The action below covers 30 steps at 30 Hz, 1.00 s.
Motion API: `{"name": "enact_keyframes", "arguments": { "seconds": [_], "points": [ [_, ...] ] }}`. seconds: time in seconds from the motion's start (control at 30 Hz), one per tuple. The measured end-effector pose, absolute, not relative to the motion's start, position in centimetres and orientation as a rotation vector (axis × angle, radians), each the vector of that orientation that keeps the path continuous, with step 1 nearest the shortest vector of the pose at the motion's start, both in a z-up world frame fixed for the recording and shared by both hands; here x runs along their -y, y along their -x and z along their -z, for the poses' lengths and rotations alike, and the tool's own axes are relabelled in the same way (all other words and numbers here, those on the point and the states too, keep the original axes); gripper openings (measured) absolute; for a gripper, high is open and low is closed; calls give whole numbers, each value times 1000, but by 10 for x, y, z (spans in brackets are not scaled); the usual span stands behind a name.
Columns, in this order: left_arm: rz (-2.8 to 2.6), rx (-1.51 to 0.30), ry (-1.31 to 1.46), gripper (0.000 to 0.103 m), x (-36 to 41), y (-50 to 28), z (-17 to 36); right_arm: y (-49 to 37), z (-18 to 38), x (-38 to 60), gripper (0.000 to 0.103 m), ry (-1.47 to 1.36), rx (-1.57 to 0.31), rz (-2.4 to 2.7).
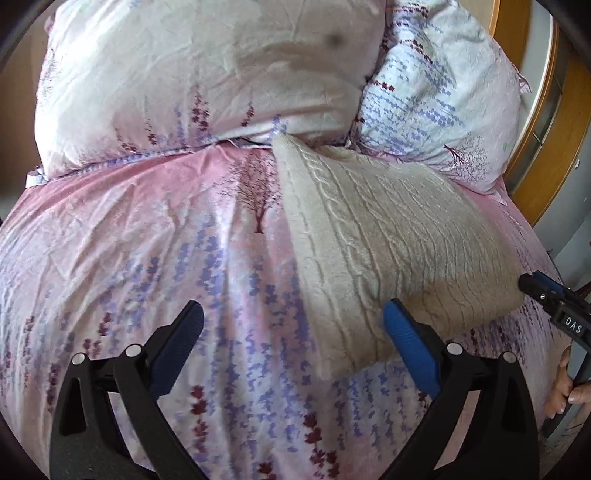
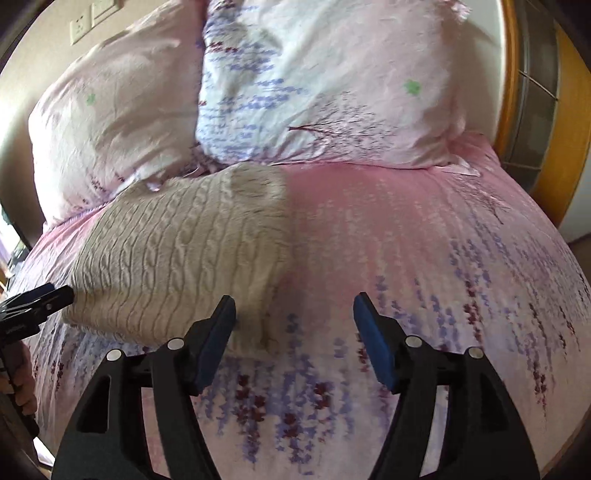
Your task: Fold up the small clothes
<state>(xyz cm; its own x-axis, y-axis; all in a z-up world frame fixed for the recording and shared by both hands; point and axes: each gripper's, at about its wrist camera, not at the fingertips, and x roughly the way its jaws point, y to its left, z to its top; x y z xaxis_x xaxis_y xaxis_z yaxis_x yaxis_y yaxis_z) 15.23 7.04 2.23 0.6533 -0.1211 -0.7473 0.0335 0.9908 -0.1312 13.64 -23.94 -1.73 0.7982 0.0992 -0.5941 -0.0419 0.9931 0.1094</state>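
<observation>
A folded cream cable-knit garment point(image 1: 369, 240) lies flat on the pink floral bed sheet point(image 1: 147, 240), its far end against the pillows. My left gripper point(image 1: 293, 314) is open wide just above the sheet, and its right finger point(image 1: 406, 343) hovers over the garment's near edge without gripping it. In the right wrist view the same garment point(image 2: 177, 251) lies to the left. My right gripper point(image 2: 295, 304) is open over bare sheet, its left finger point(image 2: 218, 332) above the garment's near corner. Each gripper's tip shows at the edge of the other view: right gripper point(image 1: 535, 286), left gripper point(image 2: 55, 295).
Two floral pillows point(image 1: 203, 85) point(image 1: 436, 96) stand at the head of the bed. A wooden frame point(image 2: 576, 122) runs along the right side, and a wall socket point(image 2: 79, 27) sits at the upper left. A person's hand point(image 1: 565, 391) holds the right gripper's handle.
</observation>
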Motion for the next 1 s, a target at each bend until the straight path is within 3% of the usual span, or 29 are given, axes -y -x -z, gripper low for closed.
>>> {"name": "enact_keyframes", "arguments": {
  "seconds": [0.07,0.2,1.0],
  "points": [
    [49,-821,100,101,-82,-140,-30,-131,17,255,88,-116,-641,-36],
    [22,-791,121,101,-94,-114,-37,-113,18,267,102,-127,-606,37],
    [20,-923,-6,101,-28,-99,-4,-92,48,177,102,-18,-724,-118]
  ]
}}
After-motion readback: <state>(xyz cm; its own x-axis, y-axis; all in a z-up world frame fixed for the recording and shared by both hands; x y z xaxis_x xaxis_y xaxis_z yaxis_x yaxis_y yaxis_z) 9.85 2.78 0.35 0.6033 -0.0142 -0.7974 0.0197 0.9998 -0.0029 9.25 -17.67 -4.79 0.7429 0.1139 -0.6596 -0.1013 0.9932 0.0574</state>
